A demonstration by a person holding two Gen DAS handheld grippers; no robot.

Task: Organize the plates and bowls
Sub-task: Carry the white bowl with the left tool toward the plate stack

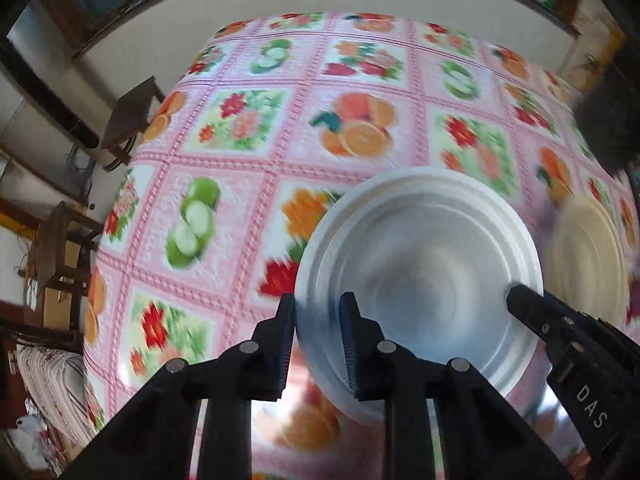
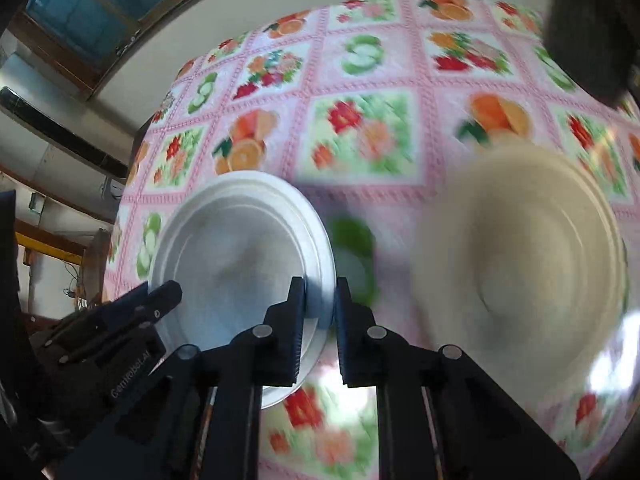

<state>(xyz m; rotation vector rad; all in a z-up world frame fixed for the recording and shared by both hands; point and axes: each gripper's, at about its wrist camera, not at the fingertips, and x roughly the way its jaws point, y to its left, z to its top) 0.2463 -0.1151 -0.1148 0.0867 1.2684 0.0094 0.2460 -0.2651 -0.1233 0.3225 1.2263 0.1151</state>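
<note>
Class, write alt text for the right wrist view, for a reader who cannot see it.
The right gripper straddles the right rim of a white plate, one finger inside and one outside, above a pink fruit-and-flower tablecloth. The left gripper reaches the plate's left edge, and a blurred cream plate lies to the right.

Bright daylight, motion blur, fisheye edge warp, glare on tablecloth (image 2: pixel 616 364).

The left gripper (image 1: pixel 317 316) grips a white plate's (image 1: pixel 420 264) nine-o'clock rim, jaws narrowly parted with the rim between them. The right gripper (image 2: pixel 320 300) clamps the same plate's three-o'clock rim, both reaching in from six o'clock.
</note>
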